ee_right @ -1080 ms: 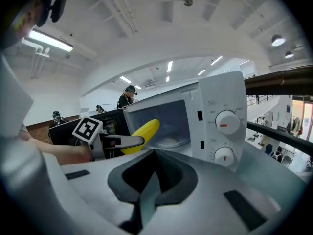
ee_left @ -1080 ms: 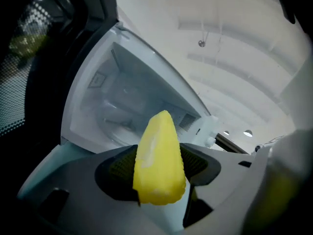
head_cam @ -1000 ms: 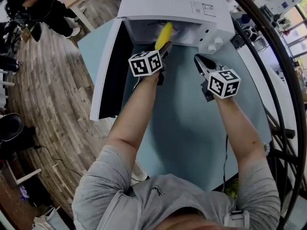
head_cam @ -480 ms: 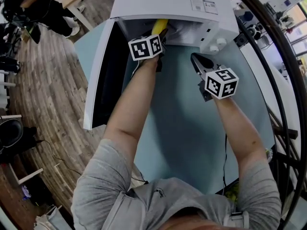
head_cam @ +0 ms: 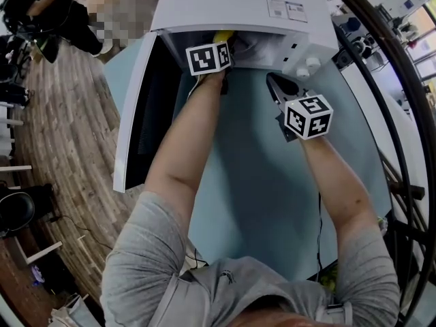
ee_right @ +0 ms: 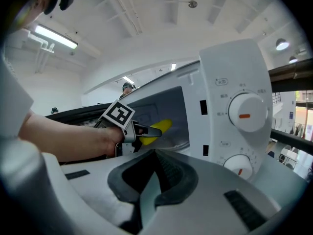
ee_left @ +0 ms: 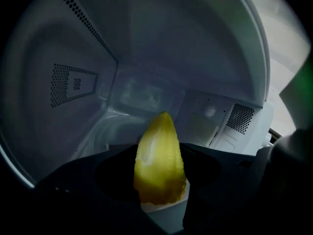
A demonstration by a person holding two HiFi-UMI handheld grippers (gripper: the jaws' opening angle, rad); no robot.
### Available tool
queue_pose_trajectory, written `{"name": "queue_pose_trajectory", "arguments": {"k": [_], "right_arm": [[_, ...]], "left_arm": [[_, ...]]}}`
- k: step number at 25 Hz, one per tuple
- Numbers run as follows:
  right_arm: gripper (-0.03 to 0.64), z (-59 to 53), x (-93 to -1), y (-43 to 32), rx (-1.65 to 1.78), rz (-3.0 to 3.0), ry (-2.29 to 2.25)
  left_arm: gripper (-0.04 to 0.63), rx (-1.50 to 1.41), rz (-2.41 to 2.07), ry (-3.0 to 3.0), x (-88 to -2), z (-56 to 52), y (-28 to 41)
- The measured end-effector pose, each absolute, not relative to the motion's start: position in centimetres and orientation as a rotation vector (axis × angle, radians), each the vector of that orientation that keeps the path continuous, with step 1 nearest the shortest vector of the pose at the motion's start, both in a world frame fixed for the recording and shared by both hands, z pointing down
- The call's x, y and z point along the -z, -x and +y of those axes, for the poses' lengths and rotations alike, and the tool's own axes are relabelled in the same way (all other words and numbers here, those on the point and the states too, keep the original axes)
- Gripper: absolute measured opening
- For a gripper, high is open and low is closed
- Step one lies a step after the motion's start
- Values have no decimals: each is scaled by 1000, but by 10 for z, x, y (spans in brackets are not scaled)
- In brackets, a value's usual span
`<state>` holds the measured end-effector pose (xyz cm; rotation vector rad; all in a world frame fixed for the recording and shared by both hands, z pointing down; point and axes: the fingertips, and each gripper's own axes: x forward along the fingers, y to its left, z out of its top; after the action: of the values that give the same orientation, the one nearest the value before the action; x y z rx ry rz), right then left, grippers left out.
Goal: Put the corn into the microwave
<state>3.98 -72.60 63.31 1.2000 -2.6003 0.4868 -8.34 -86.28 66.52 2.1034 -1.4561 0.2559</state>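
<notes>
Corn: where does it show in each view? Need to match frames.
Head view: corn is at top centre, a yellow tip at the mouth of the microwave.
Left gripper view: bottom centre, gripped by the left gripper, tip pointing into the cavity.
Right gripper view: centre-left, yellow, in the opening.
Shared landmark: the white microwave's open cavity.

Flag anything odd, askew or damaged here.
Nothing stands out. The microwave door hangs open, the left gripper holds the corn inside the cavity, and the right gripper is shut, empty, outside.
</notes>
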Motion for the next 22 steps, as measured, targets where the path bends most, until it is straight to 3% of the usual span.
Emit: {"name": "queue_pose_trajectory", "arguments": {"k": [22], "right_arm": [[17, -734, -645, -33, -453, -2591, -1164]], "left_arm": [[268, -627, -1585, -2114, -679, -893, 97]]}}
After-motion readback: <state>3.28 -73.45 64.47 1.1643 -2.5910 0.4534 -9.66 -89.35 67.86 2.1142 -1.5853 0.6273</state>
